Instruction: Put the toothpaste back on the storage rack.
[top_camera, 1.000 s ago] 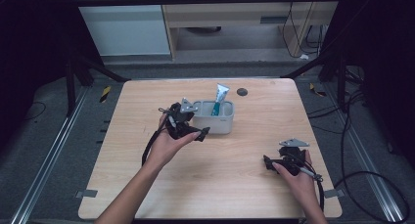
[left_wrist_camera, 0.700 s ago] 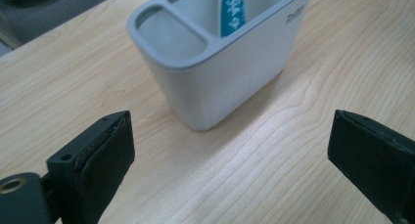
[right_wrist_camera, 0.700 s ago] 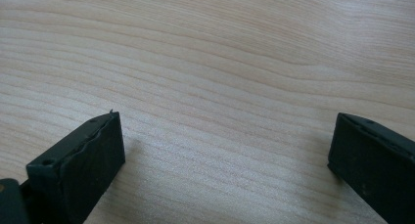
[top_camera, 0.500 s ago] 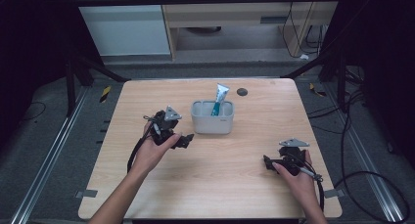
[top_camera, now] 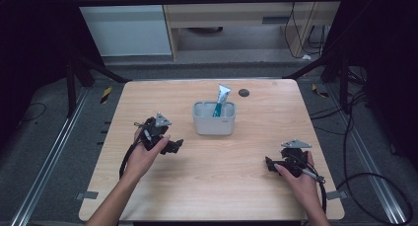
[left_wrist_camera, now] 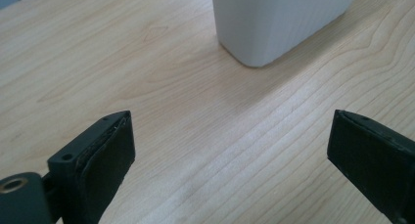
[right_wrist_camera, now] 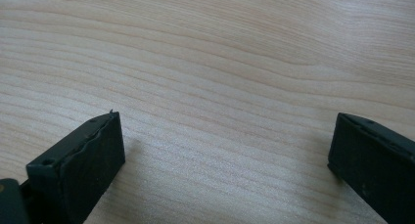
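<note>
The tube (top_camera: 221, 99) stands tilted in the white holder (top_camera: 214, 123) near the far middle of the bench (top_camera: 148, 95), and both the left gripper (top_camera: 173, 146) and the right gripper (top_camera: 270, 165) have their fingers spread apart with nothing between them. The left gripper is near the holder, low over the bench, so a careless move of this hand toward it can push the light holder and tip the tube out. The right gripper is well apart from them, so I judge little risk on that side.

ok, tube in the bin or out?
In. The tube stands in the white bin, leaning, top above the rim. Left gripper is open, beside the bin.
</note>
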Demonstrator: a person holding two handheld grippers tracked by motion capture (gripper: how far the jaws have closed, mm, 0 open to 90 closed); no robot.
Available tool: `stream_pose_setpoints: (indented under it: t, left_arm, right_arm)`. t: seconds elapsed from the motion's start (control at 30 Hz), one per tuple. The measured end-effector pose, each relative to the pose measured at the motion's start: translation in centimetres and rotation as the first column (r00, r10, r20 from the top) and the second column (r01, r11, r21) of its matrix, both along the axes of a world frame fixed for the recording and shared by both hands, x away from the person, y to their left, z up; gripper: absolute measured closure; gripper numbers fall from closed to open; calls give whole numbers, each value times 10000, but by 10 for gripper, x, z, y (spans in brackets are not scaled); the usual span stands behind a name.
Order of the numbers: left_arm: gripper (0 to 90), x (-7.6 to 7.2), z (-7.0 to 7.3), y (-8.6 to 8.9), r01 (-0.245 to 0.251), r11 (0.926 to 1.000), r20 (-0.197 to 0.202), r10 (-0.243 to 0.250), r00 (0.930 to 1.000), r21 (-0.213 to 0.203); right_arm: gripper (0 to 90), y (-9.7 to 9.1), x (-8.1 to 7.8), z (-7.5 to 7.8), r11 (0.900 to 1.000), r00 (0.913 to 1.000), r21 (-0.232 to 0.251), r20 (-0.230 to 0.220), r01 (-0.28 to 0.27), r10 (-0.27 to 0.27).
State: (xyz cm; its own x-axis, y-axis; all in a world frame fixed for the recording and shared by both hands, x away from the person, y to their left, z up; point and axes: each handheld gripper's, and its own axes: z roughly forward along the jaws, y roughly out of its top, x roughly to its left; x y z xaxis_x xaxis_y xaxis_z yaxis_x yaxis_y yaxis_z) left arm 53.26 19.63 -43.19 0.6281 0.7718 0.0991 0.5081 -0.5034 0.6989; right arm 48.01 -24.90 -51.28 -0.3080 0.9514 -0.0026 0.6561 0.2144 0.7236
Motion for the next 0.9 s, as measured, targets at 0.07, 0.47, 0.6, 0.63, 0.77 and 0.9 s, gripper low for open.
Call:
stream_pose_setpoints:
  t: [0.07, 0.47, 0.6, 0.63, 0.77, 0.9]
  left_arm:
    - [33, 0, -4, 5, -103, 9999, -12, 103, 9999, 70]
    - [38, 0, -24, 35, -776, 9967, -310, 783, 9965, 238]
    - [38, 0, -31, 45, -1014, 9944, -411, 1025, 9939, 285]
    - [39, 0, -32, 48, -1067, 9939, -418, 1078, 9933, 290]
    - [40, 1, -38, 57, -1216, 9922, -503, 1230, 9911, 288]
    - [40, 1, -43, 65, -1412, 9895, -568, 1428, 9881, 321]
  right_arm:
    - [5, 0, 0, 0, 10000, 10000, 17, -10, 3, -3]
    - [5, 0, 0, 0, 10000, 10000, 19, -9, 5, -5]
    - [5, 0, 0, 0, 10000, 10000, 16, -9, 3, -3]
    - [5, 0, 0, 0, 10000, 10000, 17, -10, 5, -5]
    - [5, 0, 0, 0, 10000, 10000, 15, -9, 7, -7]
    - [5, 0, 0, 0, 10000, 10000, 17, -10, 5, -5]
